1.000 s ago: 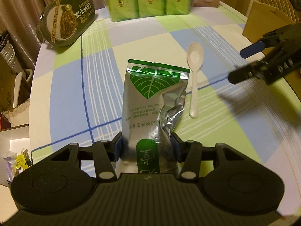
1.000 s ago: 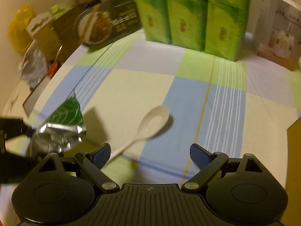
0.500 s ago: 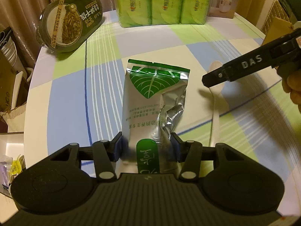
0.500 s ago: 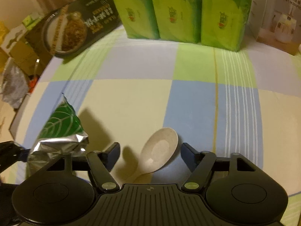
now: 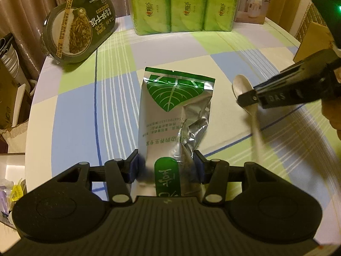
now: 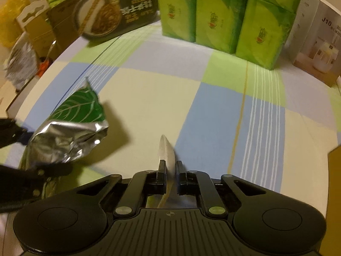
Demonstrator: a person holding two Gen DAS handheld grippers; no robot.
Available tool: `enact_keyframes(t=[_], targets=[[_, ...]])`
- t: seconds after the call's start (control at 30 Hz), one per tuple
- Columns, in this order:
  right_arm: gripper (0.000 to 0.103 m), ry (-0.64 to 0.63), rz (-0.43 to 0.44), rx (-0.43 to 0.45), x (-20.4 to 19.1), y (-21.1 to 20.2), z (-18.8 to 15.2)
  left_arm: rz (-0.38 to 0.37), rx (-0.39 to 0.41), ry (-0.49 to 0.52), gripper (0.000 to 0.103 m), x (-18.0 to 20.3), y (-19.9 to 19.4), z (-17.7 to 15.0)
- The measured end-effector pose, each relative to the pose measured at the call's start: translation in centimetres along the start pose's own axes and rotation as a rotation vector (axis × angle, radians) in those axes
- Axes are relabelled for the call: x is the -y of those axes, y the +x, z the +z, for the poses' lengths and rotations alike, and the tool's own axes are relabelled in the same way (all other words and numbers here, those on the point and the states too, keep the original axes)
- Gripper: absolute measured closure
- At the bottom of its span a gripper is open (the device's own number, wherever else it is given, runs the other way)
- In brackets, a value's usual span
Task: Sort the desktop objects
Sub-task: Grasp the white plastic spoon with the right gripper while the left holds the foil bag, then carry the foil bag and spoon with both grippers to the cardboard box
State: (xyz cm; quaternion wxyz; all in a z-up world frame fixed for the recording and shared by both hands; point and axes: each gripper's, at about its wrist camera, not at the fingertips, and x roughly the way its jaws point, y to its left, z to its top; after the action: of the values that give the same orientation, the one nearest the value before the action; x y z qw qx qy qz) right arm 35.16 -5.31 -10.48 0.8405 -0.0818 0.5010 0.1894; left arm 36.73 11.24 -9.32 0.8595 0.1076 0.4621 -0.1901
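Leaning against the curtain at the far left of the surface [image 5: 70,115], a dark oval ready-meal tray with a noodle picture [image 5: 80,24] stands tilted on its edge. Nearer the middle, the left gripper [image 5: 166,167] pinches the lower part of a crinkled silver foil pouch printed with a green leaf [image 5: 174,115]; both blue-padded fingers press its sides, and the pouch stretches away from the camera over the checked blue, green and cream cloth. Behind it, at the far edge, stands a block of green tissue packs [image 5: 183,6], with a white product box showing a humidifier [image 5: 253,2] just beside it on the right. To the right of the pouch, the right gripper [image 6: 170,176] is pressed together on a pale plastic spoon [image 6: 167,153], clamping it edge-on near the bowl, whose tip points forward. From the left wrist view the spoon's handle trails down, blurred.
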Motion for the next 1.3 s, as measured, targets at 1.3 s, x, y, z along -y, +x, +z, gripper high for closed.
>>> enact_keyframes(t=[1.3], targets=[[0.099, 0.245, 0.100, 0.152, 6.6, -21.3, -24.3, -0.115, -0.021, 0.053, 0.056, 23.9, -11.5, -8.5]])
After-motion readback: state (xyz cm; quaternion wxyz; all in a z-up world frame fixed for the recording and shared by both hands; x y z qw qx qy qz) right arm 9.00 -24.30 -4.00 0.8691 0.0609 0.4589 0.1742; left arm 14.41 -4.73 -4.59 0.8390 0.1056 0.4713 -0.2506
